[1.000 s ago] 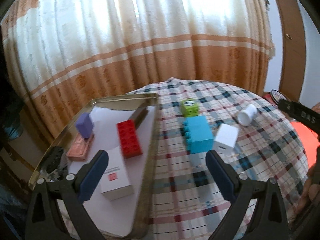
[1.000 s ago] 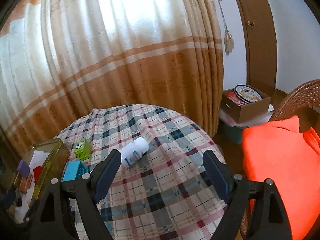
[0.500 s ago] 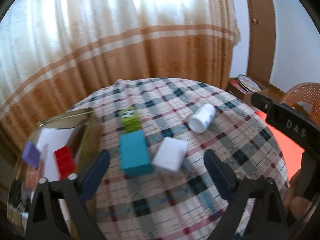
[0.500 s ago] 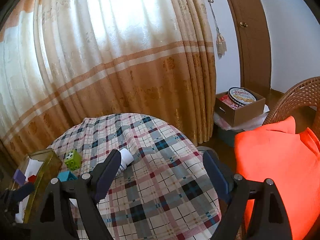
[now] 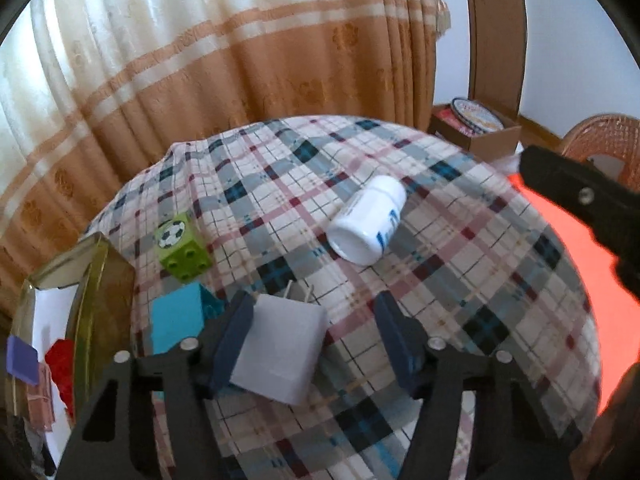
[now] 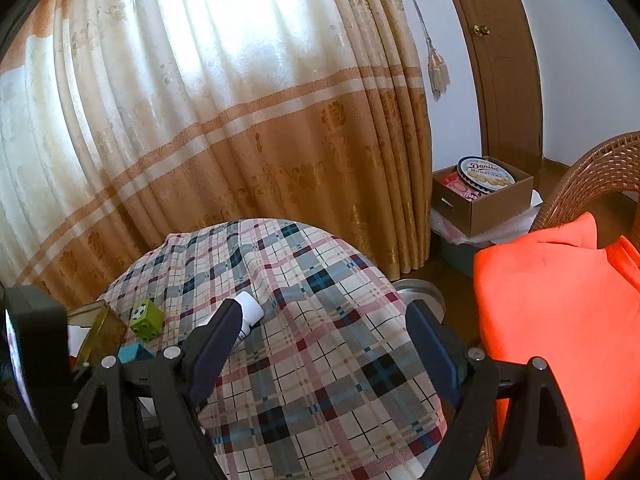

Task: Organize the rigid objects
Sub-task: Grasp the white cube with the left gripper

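While several pieces already lie in the tray (image 5: 102, 276) off to the left of the left gripper (image 5: 316, 344), its jaws are closing around the white charger (image 5: 280, 352); the left pad touches the block's side, the right pad stands clear, so nothing is clamped yet. The charger lies flat, its two prongs pointing away from the tongs toward the white bottle (image 5: 368, 220), which lies on its side ahead, base toward the camera, long axis running away and to the right. A green cube (image 5: 182, 246) and a blue block (image 5: 176, 322) wait ahead-left. From the right wrist view, the right gripper (image 6: 324, 348) hangs spread wide over the plaid tablecloth (image 6: 320, 360), holding nothing; the bottle is partly hidden behind its left finger. Four items look left to sort.
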{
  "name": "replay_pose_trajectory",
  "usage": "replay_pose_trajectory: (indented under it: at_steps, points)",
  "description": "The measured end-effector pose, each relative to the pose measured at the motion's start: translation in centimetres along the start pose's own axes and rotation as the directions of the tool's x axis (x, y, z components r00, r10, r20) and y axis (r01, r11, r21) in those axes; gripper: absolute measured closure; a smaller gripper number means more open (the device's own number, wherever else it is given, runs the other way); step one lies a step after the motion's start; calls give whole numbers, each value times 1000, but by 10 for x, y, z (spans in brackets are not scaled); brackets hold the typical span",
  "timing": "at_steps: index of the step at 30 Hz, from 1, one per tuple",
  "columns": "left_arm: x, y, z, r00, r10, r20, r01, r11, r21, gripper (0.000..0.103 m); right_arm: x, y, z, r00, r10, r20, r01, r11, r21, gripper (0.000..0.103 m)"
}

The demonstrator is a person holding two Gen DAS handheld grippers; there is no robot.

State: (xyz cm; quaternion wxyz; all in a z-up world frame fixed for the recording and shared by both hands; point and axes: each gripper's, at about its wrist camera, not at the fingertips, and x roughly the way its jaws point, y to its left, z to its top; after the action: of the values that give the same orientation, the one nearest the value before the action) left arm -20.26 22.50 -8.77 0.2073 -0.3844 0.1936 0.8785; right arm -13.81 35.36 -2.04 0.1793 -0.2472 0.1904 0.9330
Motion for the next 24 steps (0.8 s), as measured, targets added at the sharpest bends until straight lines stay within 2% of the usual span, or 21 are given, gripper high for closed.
replay_pose_trajectory:
  at_steps: [3,7,13,14,16,21,24]
  points:
    - [7,3,-1,999,8,-33,-9,1000,-12,39,1,0,0,1000,0,-1,0,1000,-1,17]
    - [8,13,-5,998,-38,-49,34,995,-92,38,3,1,0,1000,-11,-11,11,1000,-9,17]
    - [12,12,-1,996,-64,-67,56,991,-122,39,5,2,-1,1000,-20,-15,20,1000,-9,17]
    - [12,13,-2,995,-74,-68,64,989,-133,41,6,1,-1,1000,-21,-16,21,1000,-6,17]
    - [10,15,-5,989,-136,-60,125,979,-162,61,5,-1,-1,1000,-21,-16,21,1000,3,17]
    - [3,17,-14,987,-159,-34,151,972,-180,64,8,-5,-1,999,-28,-31,28,999,24,17]
    - [-2,25,-19,980,-198,-14,189,951,-246,64,7,-7,-2,999,-30,-29,31,999,29,17]
